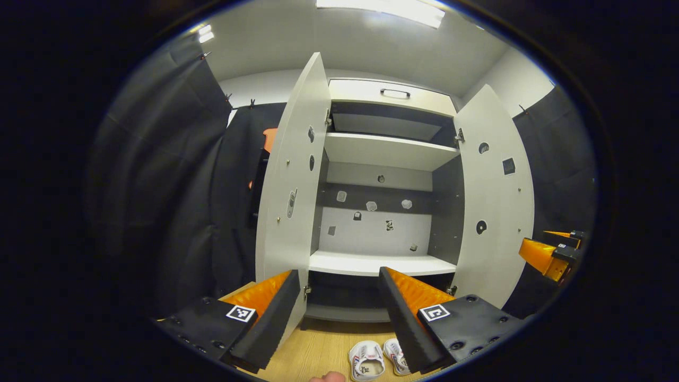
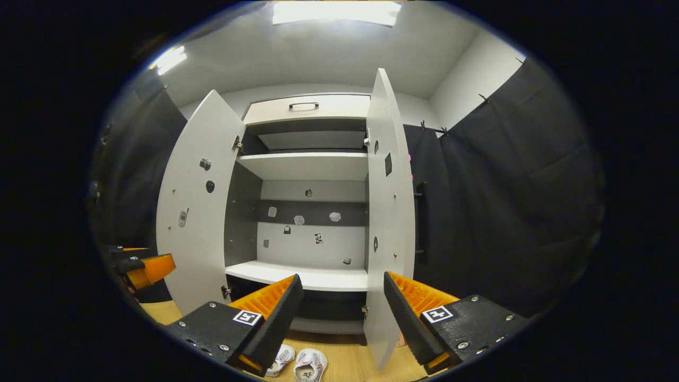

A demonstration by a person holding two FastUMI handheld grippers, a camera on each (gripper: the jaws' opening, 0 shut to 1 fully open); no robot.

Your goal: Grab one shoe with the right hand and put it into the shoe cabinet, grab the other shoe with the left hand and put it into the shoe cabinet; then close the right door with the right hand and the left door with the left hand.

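Note:
The white shoe cabinet (image 1: 371,262) (image 2: 297,276) stands ahead with both doors swung wide, the left door (image 1: 289,185) (image 2: 193,212) and the right door (image 1: 496,201) (image 2: 390,212). Its shelves are bare. A pair of white shoes lies side by side on the wooden floor in front of it: one shoe (image 1: 366,361) (image 2: 310,366) and the other (image 1: 395,355) (image 2: 281,358). My left gripper (image 1: 339,297) is open, held above the shoes. My right gripper (image 2: 342,300) is open too, above the shoes. The right gripper (image 1: 551,254) also shows at the right edge of the left gripper view, the left gripper (image 2: 138,265) at the left edge of the right gripper view.
Black cloth walls (image 1: 175,175) (image 2: 509,201) close in on both sides of the cabinet. A drawer with a dark handle (image 1: 395,93) (image 2: 303,105) sits at the cabinet's top. A fingertip (image 1: 329,376) shows at the bottom edge. Light wooden floor (image 1: 313,350) lies before the cabinet.

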